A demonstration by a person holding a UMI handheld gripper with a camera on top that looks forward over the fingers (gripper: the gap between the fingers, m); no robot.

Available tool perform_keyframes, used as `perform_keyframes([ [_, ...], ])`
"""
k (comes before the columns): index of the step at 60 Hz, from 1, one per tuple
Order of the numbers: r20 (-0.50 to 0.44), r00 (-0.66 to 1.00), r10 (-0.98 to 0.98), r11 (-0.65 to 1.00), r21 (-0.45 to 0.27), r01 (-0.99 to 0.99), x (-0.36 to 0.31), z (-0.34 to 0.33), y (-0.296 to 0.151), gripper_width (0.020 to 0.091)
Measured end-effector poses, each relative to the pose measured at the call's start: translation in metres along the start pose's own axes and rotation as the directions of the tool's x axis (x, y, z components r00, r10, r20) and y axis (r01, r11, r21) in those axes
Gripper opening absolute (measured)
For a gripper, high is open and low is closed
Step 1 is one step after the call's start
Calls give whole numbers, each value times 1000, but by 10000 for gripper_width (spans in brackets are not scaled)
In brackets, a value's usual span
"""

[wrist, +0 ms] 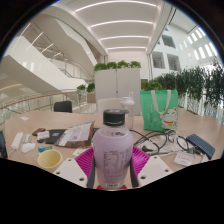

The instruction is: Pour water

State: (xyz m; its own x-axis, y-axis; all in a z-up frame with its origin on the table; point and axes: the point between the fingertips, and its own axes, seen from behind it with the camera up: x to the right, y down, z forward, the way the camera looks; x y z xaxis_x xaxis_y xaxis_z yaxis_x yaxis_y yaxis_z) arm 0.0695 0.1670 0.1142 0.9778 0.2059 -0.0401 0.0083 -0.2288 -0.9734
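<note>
A pale wooden table [40, 125] stands in a bright atrium with curved white balconies and ceiling light strips. The gripper [113, 163] is clamped on a clear plastic bottle [113, 150] with a dark cap, both pink pads pressing its sides. Behind the bottle stands a green bag [158, 108]; left of it sits a round yellow cup [49, 159].

On the pale wooden table [40, 128] ahead of you lie a small round yellow bowl [49, 159], an open booklet with pink pages [76, 134], and, near that bowl, a white plastic container [19, 142]. A green paper bag with handles [158, 108] stands upright farther back on the other side, with a dark flat pouch [201, 146] and tangled black cables [160, 143] nearer you. Beyond the table you see a white planter cabinet topped with leafy green plants [117, 80] and curved white balconies [35, 70] under long ceiling lights.
</note>
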Motion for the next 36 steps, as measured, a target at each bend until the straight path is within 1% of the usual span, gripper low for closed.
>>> perform_keyframes([
  [6,28,999,-26,999,-41,27,-1,1,22,509],
  [7,37,999,-21,999,-47,23,-5,13,36,512],
  [9,53,999,-12,998,-64,15,-2,3,42,516],
  [13,74,997,-17,993,-116,26,-6,-2,64,526],
  [14,83,996,-17,995,-93,24,-6,7,58,525],
  [15,82,996,-20,996,-89,27,-7,3,60,522],
  [22,88,996,-23,995,-93,31,-6,3,60,522],
  [25,85,996,-17,995,-98,25,-7,2,62,540],
  [28,87,996,-16,991,-128,27,-8,-1,63,570],
  [30,86,996,-12,986,-162,26,-8,-5,67,591],
  [32,78,997,-4,980,-199,20,-6,-11,73,659],
  [34,67,998,8,973,-230,8,-5,-17,76,751],
  [35,63,998,15,971,-238,0,-6,-22,76,797],
  [36,62,998,22,970,-241,-6,-7,-26,76,828],
])
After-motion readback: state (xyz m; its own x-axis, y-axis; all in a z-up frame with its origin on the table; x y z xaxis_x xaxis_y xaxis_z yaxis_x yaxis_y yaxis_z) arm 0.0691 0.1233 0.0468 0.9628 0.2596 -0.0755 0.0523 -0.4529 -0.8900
